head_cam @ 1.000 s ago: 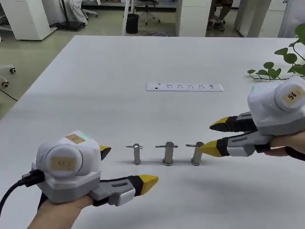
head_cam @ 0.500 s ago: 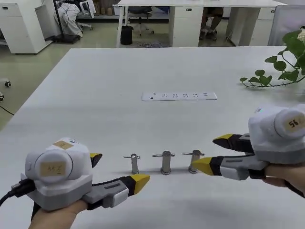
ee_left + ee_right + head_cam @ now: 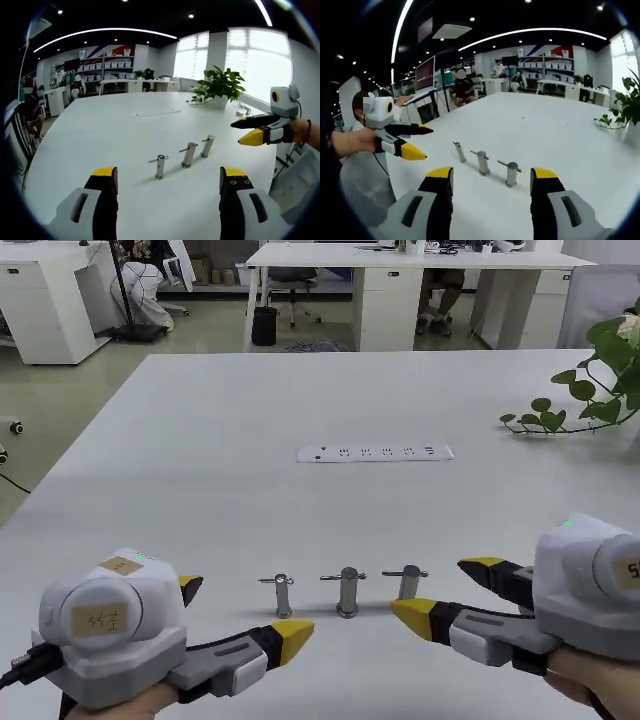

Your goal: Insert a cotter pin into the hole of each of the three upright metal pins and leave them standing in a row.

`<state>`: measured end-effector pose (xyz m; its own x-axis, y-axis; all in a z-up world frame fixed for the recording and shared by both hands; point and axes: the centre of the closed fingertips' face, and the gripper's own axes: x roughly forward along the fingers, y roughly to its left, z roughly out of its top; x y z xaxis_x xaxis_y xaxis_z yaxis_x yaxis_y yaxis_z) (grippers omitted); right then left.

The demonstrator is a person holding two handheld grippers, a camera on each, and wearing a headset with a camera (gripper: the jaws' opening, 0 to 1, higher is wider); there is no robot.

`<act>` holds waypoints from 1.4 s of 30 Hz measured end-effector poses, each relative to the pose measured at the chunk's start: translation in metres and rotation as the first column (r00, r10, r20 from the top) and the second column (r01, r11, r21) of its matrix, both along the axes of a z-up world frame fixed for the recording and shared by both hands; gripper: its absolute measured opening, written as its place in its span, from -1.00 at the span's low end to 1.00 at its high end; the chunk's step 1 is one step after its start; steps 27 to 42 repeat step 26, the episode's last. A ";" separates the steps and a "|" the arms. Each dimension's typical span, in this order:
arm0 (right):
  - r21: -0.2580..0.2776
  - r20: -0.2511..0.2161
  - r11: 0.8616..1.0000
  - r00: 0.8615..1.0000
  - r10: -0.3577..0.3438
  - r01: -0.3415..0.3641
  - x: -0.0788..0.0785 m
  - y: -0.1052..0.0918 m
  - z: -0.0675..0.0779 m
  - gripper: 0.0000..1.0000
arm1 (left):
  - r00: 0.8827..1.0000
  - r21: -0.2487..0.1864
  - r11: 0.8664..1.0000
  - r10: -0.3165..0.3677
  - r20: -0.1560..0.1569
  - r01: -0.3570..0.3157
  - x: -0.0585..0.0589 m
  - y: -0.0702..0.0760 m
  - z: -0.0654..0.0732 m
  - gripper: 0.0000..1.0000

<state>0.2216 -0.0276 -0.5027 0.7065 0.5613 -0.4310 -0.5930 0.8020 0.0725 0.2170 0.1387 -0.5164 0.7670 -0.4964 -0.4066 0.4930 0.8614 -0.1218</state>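
Note:
Three upright metal pins stand in a row on the white table: left pin (image 3: 283, 596), middle pin (image 3: 347, 592), right pin (image 3: 408, 583). A thin cotter pin crosses the top of each one. My left gripper (image 3: 242, 610) is open, just left of and nearer than the row. My right gripper (image 3: 447, 588) is open beside the right pin, its nearer yellow tip close in front of that pin's base. Ahead of the left gripper's (image 3: 168, 175) jaws stand the pins (image 3: 188, 155). The right gripper's (image 3: 491, 173) jaws frame the same row (image 3: 483, 162). Neither gripper holds anything.
A white power strip (image 3: 375, 453) lies mid-table beyond the pins. A leafy plant (image 3: 590, 370) trails onto the table's far right. Desks, chairs and seated people are past the far table edge (image 3: 350, 353).
The right gripper has drawn back and down from the right pin toward me. The left gripper has sunk slightly nearer too. The head camera has tilted. The pins have stayed put.

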 end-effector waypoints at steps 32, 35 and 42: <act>0.020 -0.036 0.997 0.997 -0.075 0.076 -0.016 -0.006 -0.013 0.23 | 1.000 0.014 1.000 0.021 -0.004 -0.021 -0.007 0.007 -0.002 0.68; 0.020 -0.036 0.997 0.997 -0.075 0.076 -0.016 -0.006 -0.013 0.23 | 1.000 0.014 1.000 0.021 -0.004 -0.021 -0.007 0.007 -0.002 0.68; 0.020 -0.036 0.997 0.997 -0.075 0.076 -0.016 -0.006 -0.013 0.23 | 1.000 0.014 1.000 0.021 -0.004 -0.021 -0.007 0.007 -0.002 0.68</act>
